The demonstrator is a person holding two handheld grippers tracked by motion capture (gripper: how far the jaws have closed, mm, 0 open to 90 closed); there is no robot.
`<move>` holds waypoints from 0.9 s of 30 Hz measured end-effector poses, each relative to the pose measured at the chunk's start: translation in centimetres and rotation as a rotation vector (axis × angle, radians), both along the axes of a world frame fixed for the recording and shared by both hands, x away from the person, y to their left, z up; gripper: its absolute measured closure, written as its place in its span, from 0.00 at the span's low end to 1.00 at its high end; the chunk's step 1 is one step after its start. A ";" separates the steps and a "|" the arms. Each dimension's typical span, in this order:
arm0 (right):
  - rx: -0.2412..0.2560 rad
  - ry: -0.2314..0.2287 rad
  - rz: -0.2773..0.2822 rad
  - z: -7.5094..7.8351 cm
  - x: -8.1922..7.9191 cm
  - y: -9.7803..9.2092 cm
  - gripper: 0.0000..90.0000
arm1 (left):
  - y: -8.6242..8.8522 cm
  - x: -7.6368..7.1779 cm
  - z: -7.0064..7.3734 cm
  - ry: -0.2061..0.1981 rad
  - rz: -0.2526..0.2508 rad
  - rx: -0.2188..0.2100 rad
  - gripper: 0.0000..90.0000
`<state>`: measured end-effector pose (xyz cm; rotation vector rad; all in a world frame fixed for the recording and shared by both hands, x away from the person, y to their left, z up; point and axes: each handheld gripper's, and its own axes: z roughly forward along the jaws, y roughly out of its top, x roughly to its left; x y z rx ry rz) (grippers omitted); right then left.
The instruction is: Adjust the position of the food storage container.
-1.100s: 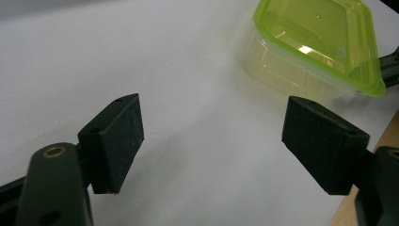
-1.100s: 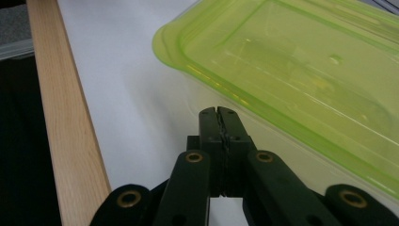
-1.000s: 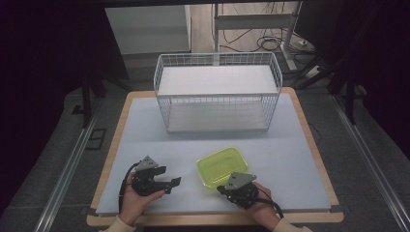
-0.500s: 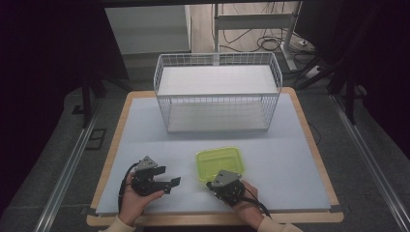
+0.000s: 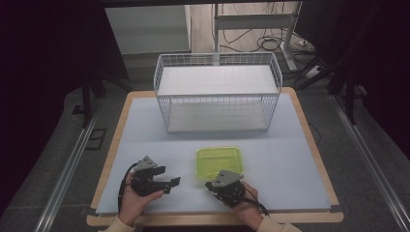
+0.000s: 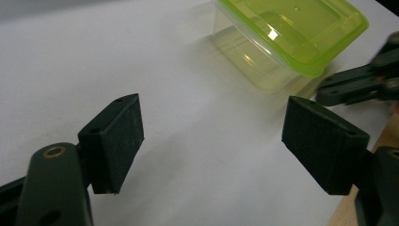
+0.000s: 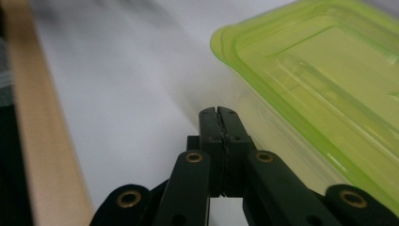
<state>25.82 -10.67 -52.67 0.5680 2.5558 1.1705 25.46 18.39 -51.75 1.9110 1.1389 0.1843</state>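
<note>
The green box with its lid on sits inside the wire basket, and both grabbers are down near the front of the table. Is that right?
Not quite. The green box sits on the table in front of the wire basket, not inside it, as the high view shows. Its lid is on, and the left gripper and right gripper are near the front edge.

The box [image 5: 218,162] is glossy, see-through green plastic with a smooth lid; the basket [image 5: 216,92] is white wire. The table [image 5: 290,159] has a matt pale top and wood edge; the pads [image 6: 117,141] look matt black, slightly rough.
</note>
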 end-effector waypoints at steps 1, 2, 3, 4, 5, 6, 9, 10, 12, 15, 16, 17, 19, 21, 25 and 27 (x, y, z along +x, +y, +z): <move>0.018 0.003 0.000 0.5 -0.3 -0.7 1.00 | 0.0 0.0 0.0 0.000 0.001 -0.001 0.23; 0.029 0.002 0.000 0.8 -0.4 -1.2 1.00 | 0.0 0.0 0.0 0.002 0.002 -0.006 0.23; 0.042 -0.005 -0.003 1.2 -0.5 -2.0 1.00 | 0.0 0.0 0.0 0.005 0.003 -0.011 0.23; 0.057 -0.009 -0.015 1.7 -0.6 -2.8 1.00 | 0.0 0.0 0.0 0.006 0.002 -0.012 0.23; 0.075 -0.011 -0.028 2.2 -0.6 -3.6 1.00 | 0.0 0.0 0.0 0.007 0.002 -0.012 0.23; 0.093 -0.010 -0.044 2.7 -0.5 -4.4 1.00 | 0.0 0.0 0.0 0.008 0.002 -0.012 0.23; 0.133 -0.010 -0.093 3.8 0.0 -7.1 0.99 | -0.1 0.0 0.0 0.011 0.005 -0.018 0.23; 0.145 -0.004 -0.110 4.0 0.2 -7.9 0.99 | -0.1 0.1 0.0 0.014 0.007 -0.023 0.23; 0.169 0.012 -0.138 4.2 0.4 -9.6 0.99 | 0.0 0.1 0.0 0.022 0.006 -0.039 0.23; 0.196 0.040 -0.180 4.3 0.8 -11.8 0.97 | 0.0 0.2 0.0 0.027 0.008 -0.052 0.24; 0.199 0.053 -0.191 4.3 0.9 -12.4 0.95 | 0.0 0.2 0.0 0.028 0.008 -0.055 0.24; 0.206 0.064 -0.204 4.3 1.1 -12.9 0.92 | 0.0 0.2 0.0 0.029 0.008 -0.055 0.24; 0.222 0.077 -0.224 4.1 1.4 -13.6 0.82 | 0.0 0.2 0.0 0.030 0.009 -0.058 0.24; 0.233 0.084 -0.242 3.9 1.8 -13.9 0.69 | -0.1 0.2 0.1 0.031 0.009 -0.061 0.24; 0.254 0.106 -0.247 3.8 2.2 -13.8 0.49 | -0.2 0.2 0.2 0.034 0.009 -0.067 0.24; 0.263 0.130 -0.232 3.7 2.4 -13.5 0.39 | -0.3 0.4 0.4 0.031 0.012 -0.067 0.24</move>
